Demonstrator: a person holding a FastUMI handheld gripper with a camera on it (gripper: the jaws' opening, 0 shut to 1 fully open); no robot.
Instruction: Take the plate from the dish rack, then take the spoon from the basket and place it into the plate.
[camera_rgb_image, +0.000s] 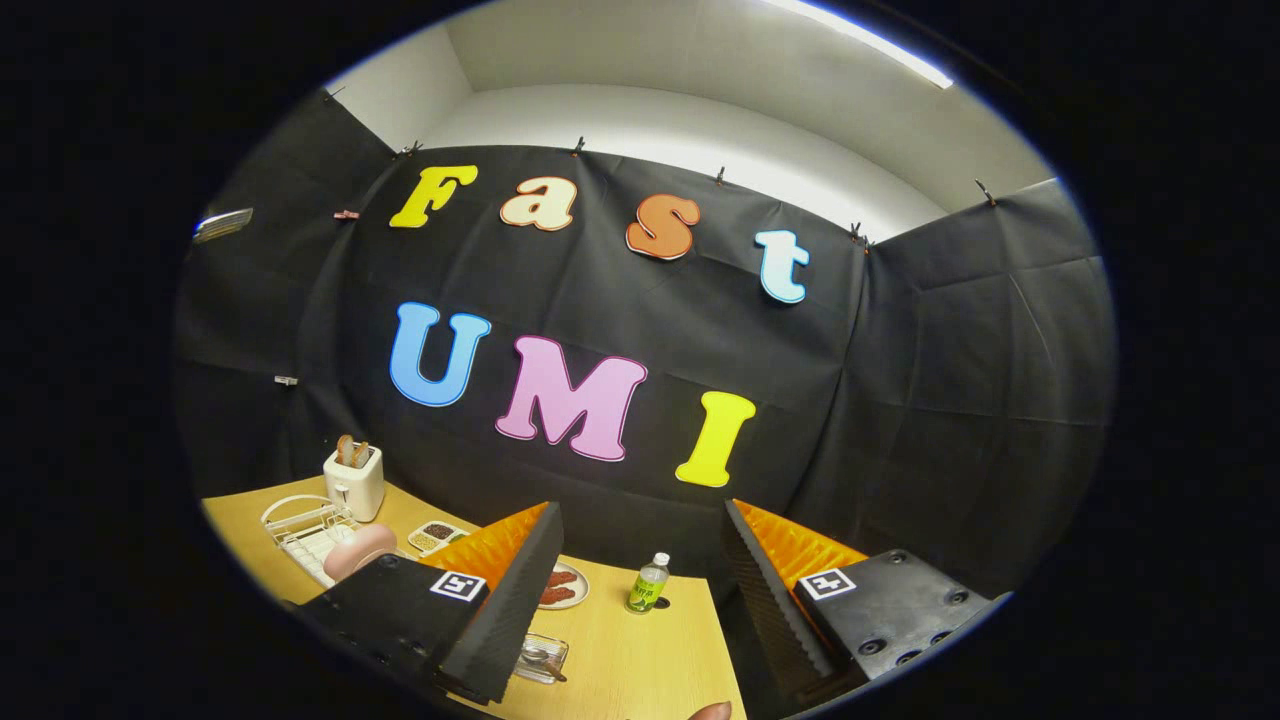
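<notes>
Gripper (640, 590) wide open, empty, raised above pale wooden bench (640, 660). Between fingers: small green-labelled plastic bottle (648, 583) toward far edge. By left finger: round plate of reddish food (562, 586), clear basket holding metal spoon (542, 658), partly hidden. Toward far left corner: pink plate (358, 548) in white wire dish rack (305, 530), cream toaster (354, 480), small divided tray (436, 536). Black cloth walls behind; white ceiling overhead.

Black cloth walls (900, 400), white ceiling (700, 110), wooden table (640, 650).
</notes>
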